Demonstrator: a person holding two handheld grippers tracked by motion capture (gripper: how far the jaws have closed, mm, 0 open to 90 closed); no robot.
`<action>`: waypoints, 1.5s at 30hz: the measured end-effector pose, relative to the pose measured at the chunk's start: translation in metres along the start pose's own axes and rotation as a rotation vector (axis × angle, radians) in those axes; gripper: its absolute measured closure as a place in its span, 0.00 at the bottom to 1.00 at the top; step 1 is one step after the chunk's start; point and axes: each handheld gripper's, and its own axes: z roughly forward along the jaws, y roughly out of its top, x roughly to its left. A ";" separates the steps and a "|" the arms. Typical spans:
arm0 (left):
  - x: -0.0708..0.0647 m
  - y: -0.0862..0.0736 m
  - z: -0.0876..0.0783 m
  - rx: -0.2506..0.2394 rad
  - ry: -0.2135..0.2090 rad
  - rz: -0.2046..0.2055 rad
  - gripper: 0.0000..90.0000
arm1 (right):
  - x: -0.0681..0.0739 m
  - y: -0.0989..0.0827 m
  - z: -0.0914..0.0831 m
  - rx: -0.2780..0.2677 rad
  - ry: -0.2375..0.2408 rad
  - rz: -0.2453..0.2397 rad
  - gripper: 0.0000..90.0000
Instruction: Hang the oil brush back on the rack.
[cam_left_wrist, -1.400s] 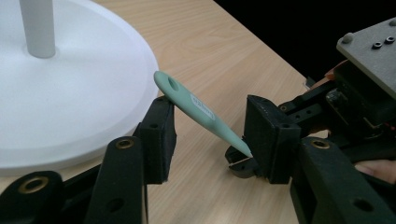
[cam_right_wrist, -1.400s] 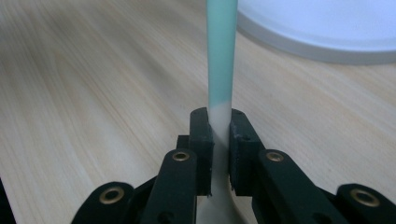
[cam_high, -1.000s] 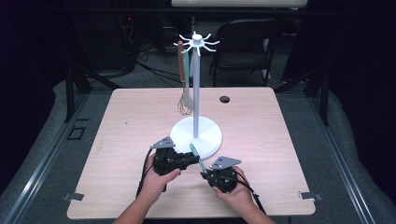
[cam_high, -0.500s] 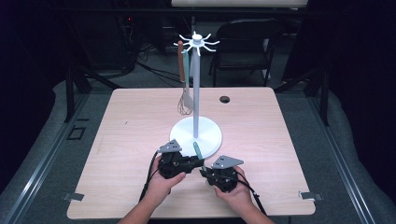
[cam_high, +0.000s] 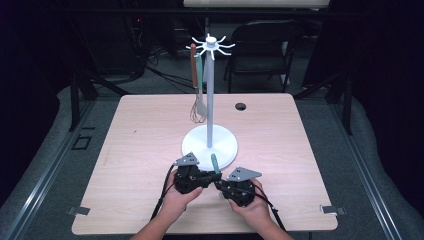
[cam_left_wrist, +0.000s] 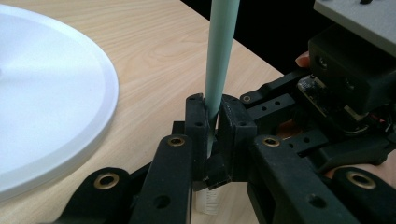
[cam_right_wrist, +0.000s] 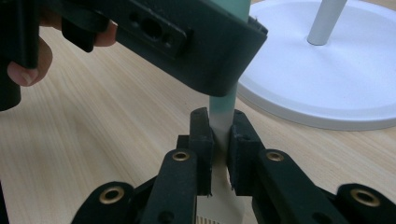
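Fingers (cam_left_wrist: 195, 122) of the left gripper (cam_left_wrist: 212, 105) are nearly closed, having just been closing, and now pinch the teal handle of a utensil (cam_left_wrist: 219, 56) between the pads. The right gripper (cam_right_wrist: 217, 122) is likewise clamped on the same utensil lower down, where the handle meets a pale blade, probably a spatula or brush; the head is cut off at the frame edge, so I cannot tell which. From the high view both grippers (cam_high: 196, 176) (cam_high: 239, 187) sit side by side near the table's front edge, with the utensil (cam_high: 215, 162) between them, handle tip angled up toward the stand's base (cam_high: 194, 145).

Progress, as I judge it: the utensil is off the table and in a two-handed hold; hanging it on the rack is not done. A whisk (cam_high: 197, 109) and one more utensil already hang from the hooks (cam_high: 211, 46).

Surface: light wood table (cam_high: 135, 150) with a small black disc (cam_high: 240, 106) at the back. Room: dark, chair (cam_high: 265, 47) behind, cables on the grey floor.
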 end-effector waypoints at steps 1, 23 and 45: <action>0.000 0.000 0.000 0.001 0.000 0.000 0.92 | 0.000 0.000 0.000 0.000 0.001 0.000 0.91; 0.003 -0.002 0.001 0.019 -0.002 -0.007 0.94 | -0.004 0.001 -0.007 -0.009 0.015 0.024 0.74; 0.009 -0.003 0.000 0.010 -0.015 -0.042 0.94 | -0.040 -0.008 -0.034 0.087 -0.061 0.035 0.58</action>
